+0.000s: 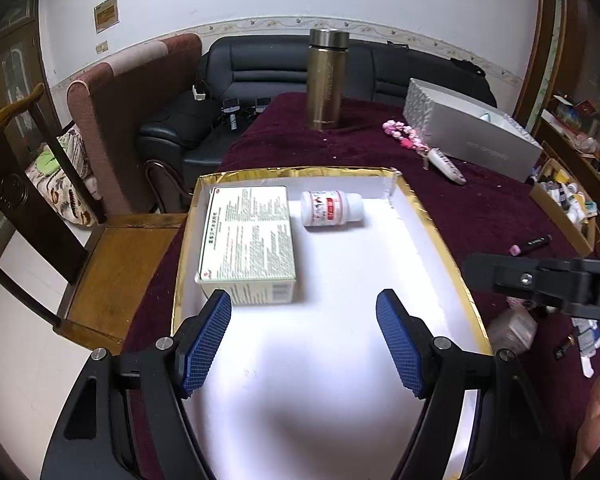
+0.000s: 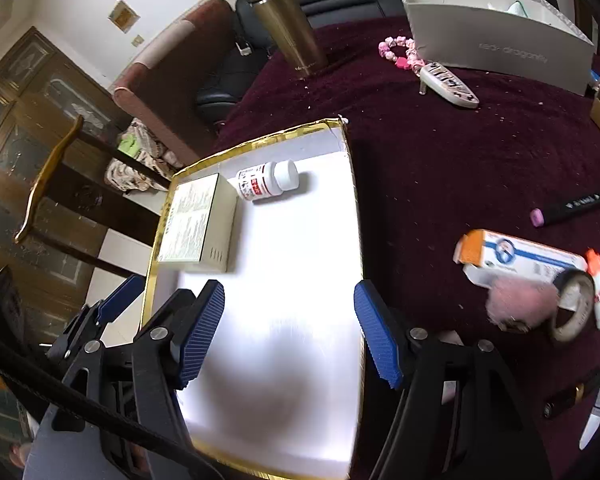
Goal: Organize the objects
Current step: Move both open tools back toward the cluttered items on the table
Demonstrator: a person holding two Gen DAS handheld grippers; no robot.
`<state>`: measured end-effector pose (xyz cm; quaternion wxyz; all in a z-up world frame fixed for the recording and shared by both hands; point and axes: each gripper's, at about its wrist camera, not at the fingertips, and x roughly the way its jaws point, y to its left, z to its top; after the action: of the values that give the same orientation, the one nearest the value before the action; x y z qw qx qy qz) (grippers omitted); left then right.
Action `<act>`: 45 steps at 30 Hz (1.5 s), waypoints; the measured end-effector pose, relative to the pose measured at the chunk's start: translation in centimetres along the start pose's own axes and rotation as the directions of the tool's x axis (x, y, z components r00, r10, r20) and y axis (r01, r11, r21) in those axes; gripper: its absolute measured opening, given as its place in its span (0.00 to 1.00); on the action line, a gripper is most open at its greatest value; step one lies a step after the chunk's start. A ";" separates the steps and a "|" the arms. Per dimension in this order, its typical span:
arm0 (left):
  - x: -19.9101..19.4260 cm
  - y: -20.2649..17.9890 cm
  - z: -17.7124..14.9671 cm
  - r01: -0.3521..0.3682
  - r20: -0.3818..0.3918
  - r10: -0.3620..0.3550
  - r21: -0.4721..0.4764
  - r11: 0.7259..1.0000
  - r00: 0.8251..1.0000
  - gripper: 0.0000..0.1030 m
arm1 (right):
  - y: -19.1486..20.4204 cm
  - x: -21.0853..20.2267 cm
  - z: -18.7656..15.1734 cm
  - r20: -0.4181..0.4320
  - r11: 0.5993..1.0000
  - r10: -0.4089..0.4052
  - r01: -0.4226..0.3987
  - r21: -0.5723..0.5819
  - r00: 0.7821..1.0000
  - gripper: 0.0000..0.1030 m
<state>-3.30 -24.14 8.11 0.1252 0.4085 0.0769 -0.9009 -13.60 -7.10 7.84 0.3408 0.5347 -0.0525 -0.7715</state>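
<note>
Hovered with left hand-held gripper (image 1: 304, 312) and right hand-held gripper (image 2: 290, 304) both agape and empty over the gold-rimmed tray (image 1: 440, 232), medicine box (image 1: 248, 240) and pill bottle (image 1: 330, 208) lying inside.

Black grippers, ribbed blue fingers (image 1: 206, 340), silver screws (image 1: 164, 342)

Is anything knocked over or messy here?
Yes. The white pill bottle lies on its side in the gold-rimmed tray, beside the flat medicine box. On the dark red cloth right of the tray, a marker and an orange-and-white box lie scattered.
</note>
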 end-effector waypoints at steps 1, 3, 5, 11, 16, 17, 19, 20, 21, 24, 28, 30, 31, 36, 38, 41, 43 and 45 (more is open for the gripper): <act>-0.5 -0.3 -0.2 0.003 0.011 -0.003 0.002 1.000 1.000 0.68 | -0.2 -0.6 -0.4 0.011 1.000 0.004 -0.004 -0.006 1.000 0.65; -1.3 -1.2 -0.7 0.019 0.026 -0.019 0.023 1.000 0.999 0.68 | -0.8 -2.1 -1.6 0.036 1.000 0.014 -0.013 -0.018 0.999 0.69; -2.1 -2.6 -1.2 0.035 0.040 -0.037 0.048 0.998 0.999 0.68 | -1.5 -3.1 -2.7 0.053 1.000 0.012 -0.011 -0.024 0.999 0.71; -3.6 -6.5 -2.6 0.117 0.049 -0.124 0.124 0.985 0.991 0.68 | -4.2 -6.1 -6.2 0.103 1.000 0.029 -0.027 -0.014 0.994 0.71; -4.0 -9.9 -3.5 0.118 0.050 -0.130 0.197 0.973 0.990 0.68 | -6.1 -7.9 -8.0 0.141 1.000 0.022 -0.020 -0.015 0.990 0.71; -4.1 -10.6 -3.6 0.116 0.048 -0.128 0.210 0.971 0.991 0.68 | -6.7 -8.2 -8.3 0.148 1.000 0.018 -0.016 -0.014 0.989 0.71; -4.1 -11.6 -3.9 0.125 0.041 -0.138 0.229 0.965 0.990 0.68 | -7.5 -8.6 -8.7 0.159 1.000 0.013 -0.012 -0.011 0.987 0.71; -4.0 -12.2 -4.0 0.126 0.039 -0.140 0.240 0.963 0.989 0.68 | -7.9 -8.9 -9.0 0.162 1.000 0.014 -0.013 -0.009 0.987 0.71; -3.9 -12.9 -4.1 0.124 0.036 -0.137 0.250 0.960 0.990 0.68 | -8.4 -9.1 -9.3 0.167 1.000 0.018 -0.018 -0.004 0.986 0.71; -3.5 -14.5 -4.5 0.127 0.028 -0.141 0.279 0.952 0.990 0.68 | -9.6 -9.8 -10.1 0.174 1.000 0.027 -0.027 -0.002 0.984 0.71; -2.7 -16.4 -4.8 0.110 0.024 -0.125 0.335 0.936 0.992 0.68 | -11.3 -11.8 -11.1 0.219 1.000 -0.013 0.016 -0.012 0.976 0.71; -2.3 -17.3 -4.8 0.096 0.027 -0.114 0.369 0.925 0.993 0.67 | -12.6 -13.2 -11.2 0.273 0.998 -0.052 0.056 -0.009 0.961 0.72; -2.1 -17.8 -4.7 0.091 0.027 -0.110 0.386 0.918 0.994 0.67 | -13.2 -13.6 -11.3 0.291 0.998 -0.062 0.066 -0.005 0.955 0.78; 0.5 -18.9 -4.2 0.095 -0.023 -0.094 0.426 0.900 0.995 0.67 | -17.4 -14.5 -11.6 0.347 0.997 -0.050 0.027 0.070 0.937 0.79; 1.5 -19.0 -4.0 0.081 -0.037 -0.072 0.418 0.905 0.997 0.67 | -18.8 -14.4 -11.7 0.354 0.996 -0.032 -0.001 0.094 0.935 0.79; 2.5 -18.9 -3.9 0.083 -0.055 -0.066 0.399 0.913 0.996 0.67 | -19.9 -14.1 -11.6 0.357 0.993 -0.041 -0.001 0.117 0.933 0.79; 2.8 -19.2 -3.9 0.074 -0.049 -0.060 0.404 0.912 0.997 0.67 | -20.4 -13.9 -11.5 0.358 0.992 -0.058 0.013 0.127 0.932 0.79; 3.0 -19.6 -4.0 0.076 -0.050 -0.061 0.408 0.910 0.997 0.67 | -20.9 -14.2 -11.6 0.362 0.990 -0.081 0.032 0.140 0.929 0.79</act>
<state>-8.04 -4.97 3.92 0.0038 0.4388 -0.0971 -0.8933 -10.62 20.34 4.82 0.2666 0.4038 -0.1505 -0.8621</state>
